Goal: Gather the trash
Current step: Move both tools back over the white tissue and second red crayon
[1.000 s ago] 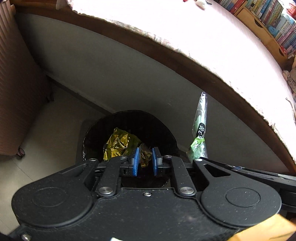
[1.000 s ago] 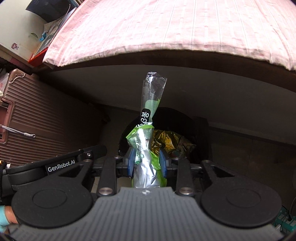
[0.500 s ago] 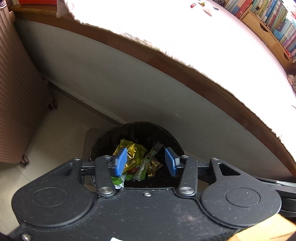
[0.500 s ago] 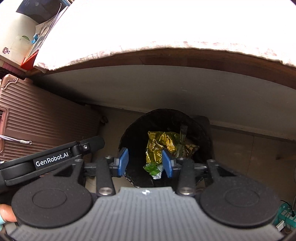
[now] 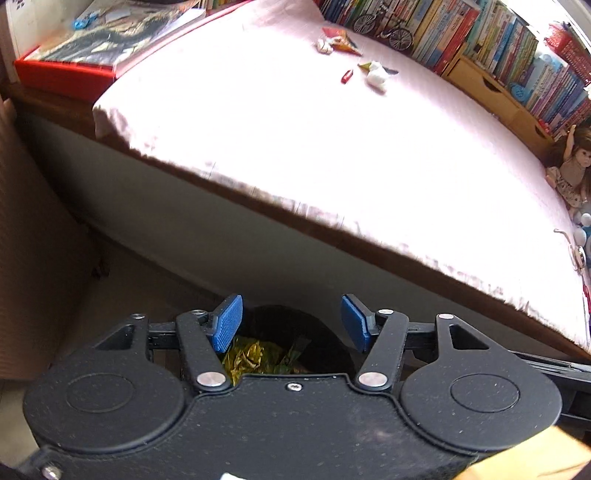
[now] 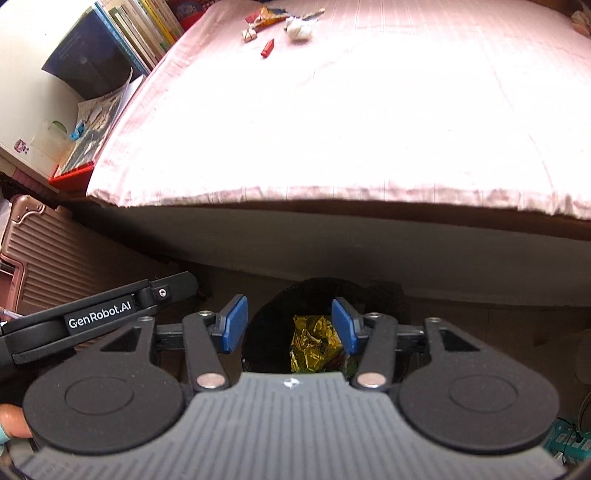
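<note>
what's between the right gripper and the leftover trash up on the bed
Nothing visible. The right gripper hangs over the black bin, jaws opening and empty. The red wrapper and white wad lie across bare pink sheet.

A pink sheet (image 6: 351, 122) is covering the bed across the upper half of the right wrist frame. Books (image 5: 480, 40) are standing in a row along the upper right of the left wrist frame, with a doll (image 5: 570, 166) sitting at the right edge. A ribbed suitcase (image 6: 48, 254) is standing at the left edge, and a red box (image 5: 66, 74) is lying upper left.
</note>
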### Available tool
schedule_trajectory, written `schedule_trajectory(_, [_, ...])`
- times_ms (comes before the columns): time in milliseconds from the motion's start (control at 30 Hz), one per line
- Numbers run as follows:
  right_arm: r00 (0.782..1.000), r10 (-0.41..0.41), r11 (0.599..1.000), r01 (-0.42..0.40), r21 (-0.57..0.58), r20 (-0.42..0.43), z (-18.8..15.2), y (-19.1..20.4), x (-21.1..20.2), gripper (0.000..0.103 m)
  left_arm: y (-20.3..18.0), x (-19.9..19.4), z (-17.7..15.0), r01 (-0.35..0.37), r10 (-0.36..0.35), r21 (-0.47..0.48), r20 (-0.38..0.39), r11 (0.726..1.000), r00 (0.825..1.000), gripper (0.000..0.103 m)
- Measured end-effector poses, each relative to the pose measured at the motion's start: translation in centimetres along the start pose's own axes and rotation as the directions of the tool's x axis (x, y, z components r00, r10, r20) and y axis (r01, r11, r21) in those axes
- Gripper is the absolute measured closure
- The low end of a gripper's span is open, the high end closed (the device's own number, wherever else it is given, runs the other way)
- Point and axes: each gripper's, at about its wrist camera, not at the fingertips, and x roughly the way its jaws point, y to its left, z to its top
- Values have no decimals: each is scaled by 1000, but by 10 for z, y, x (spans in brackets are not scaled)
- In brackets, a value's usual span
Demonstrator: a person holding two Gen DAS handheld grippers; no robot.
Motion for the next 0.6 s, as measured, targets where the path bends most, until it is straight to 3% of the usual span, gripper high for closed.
schedule_trajectory(200, [988, -80, 997, 82, -9, 132, 24, 12, -42, 30, -10, -15, 33, 74, -76, 33, 71, 997, 995, 40])
schedule_trajectory(467, [928, -166, 984, 177, -2, 333, 59, 13, -88, 23, -43, -23, 85, 161, -176, 107, 146, 981, 974, 36])
schedule_trajectory(600, [904, -173, 984, 179, 21, 391, 83, 7, -97, 23, -50, -31, 113, 148, -172, 131, 195, 980, 966, 35])
